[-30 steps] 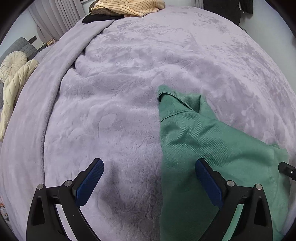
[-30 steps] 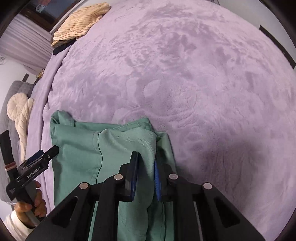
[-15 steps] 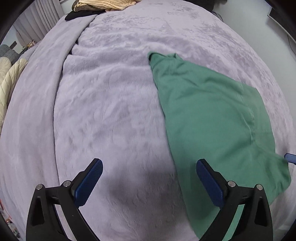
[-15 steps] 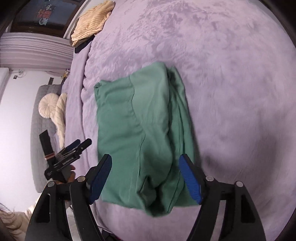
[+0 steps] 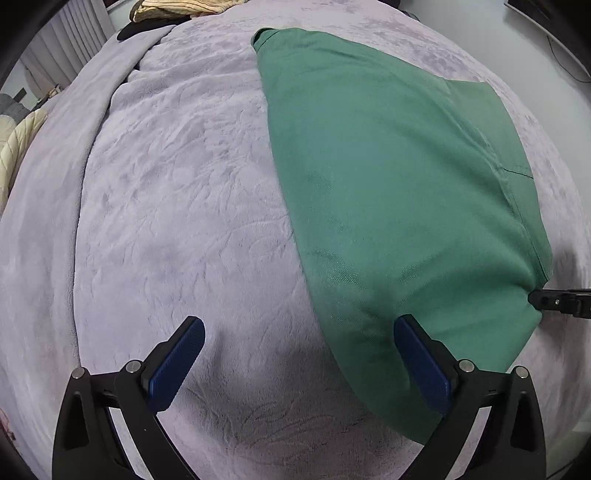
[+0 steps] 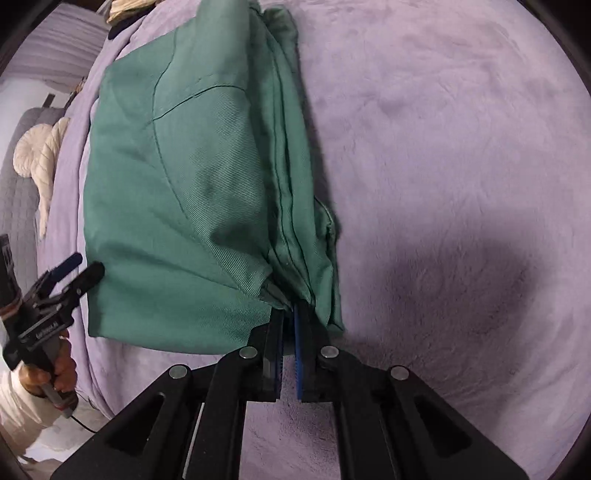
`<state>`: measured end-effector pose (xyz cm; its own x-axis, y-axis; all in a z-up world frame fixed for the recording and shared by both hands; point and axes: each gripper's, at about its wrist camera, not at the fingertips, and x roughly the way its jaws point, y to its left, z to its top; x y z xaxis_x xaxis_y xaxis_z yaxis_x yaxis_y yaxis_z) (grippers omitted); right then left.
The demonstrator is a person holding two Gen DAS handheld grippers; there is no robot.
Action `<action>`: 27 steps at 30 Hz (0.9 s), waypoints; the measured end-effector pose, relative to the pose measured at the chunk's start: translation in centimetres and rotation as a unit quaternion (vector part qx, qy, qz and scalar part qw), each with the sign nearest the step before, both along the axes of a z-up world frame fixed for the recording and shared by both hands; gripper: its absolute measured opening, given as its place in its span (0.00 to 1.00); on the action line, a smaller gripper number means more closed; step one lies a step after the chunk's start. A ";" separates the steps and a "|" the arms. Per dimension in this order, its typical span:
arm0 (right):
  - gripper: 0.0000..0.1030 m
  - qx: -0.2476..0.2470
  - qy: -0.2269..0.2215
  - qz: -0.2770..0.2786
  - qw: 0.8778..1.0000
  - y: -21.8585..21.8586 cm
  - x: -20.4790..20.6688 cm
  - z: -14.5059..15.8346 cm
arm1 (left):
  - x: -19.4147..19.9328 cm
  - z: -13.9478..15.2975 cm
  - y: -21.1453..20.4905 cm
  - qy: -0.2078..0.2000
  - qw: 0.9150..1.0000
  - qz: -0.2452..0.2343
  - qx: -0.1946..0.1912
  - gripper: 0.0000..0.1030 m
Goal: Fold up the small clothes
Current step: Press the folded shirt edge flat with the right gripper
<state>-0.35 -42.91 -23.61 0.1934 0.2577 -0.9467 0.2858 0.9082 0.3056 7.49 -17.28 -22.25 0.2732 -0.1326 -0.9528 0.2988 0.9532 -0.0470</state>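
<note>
Left wrist view: my left gripper (image 5: pixel 299 328) hangs with its blue-padded jaws spread wide and nothing between them, above the lilac plush blanket (image 5: pixel 177 206) that covers the bed. The right-hand pad overlaps the near left edge of the green twill garment (image 5: pixel 388 177), but I cannot tell whether it touches the cloth. The garment lies spread on the blanket to the right of centre, running from the near right to a narrow end at the far middle. A seam crosses its right part. At its near right corner the black tip of my right gripper (image 5: pixel 554 301) comes in from the right edge, touching the cloth.

Right wrist view: my right gripper (image 6: pixel 289 317) is clenched on the near edge of the green twill garment (image 6: pixel 177 177), with the gathered hem pinched between its pads. From this grip the cloth runs away toward the far left, with bunched folds along its right side. My left gripper (image 6: pixel 79 266) shows at the near left, just beside the garment's near left corner, held in my left hand (image 6: pixel 55 373) with a pale sleeve.

A folded cream ribbed cloth (image 5: pixel 181 7) lies at the blanket's far left edge, well apart from the garment. A cream knotted cushion (image 6: pixel 40 155) rests on a grey seat at the left.
</note>
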 end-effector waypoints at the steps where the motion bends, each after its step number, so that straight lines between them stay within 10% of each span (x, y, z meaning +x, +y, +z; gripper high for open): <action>1: 0.02 0.006 -0.001 -0.009 1.000 -0.2 0.0 0.2 | 0.0 0.2 0.1 0.004 1.000 0.002 0.000 1.00; 13: 0.11 0.004 -0.089 -0.018 0.996 1.0 1.8 9.7 | 0.7 2.5 2.5 0.042 0.998 0.036 0.013 1.00; 21: 0.00 -0.022 -0.014 0.010 1.000 2.8 5.1 2.4 | 0.8 3.6 2.3 0.041 0.998 0.036 0.029 1.00; 27: 0.00 -0.005 -0.013 -0.017 1.000 1.7 3.8 4.2 | 0.4 4.2 2.7 0.041 0.998 0.039 0.033 1.00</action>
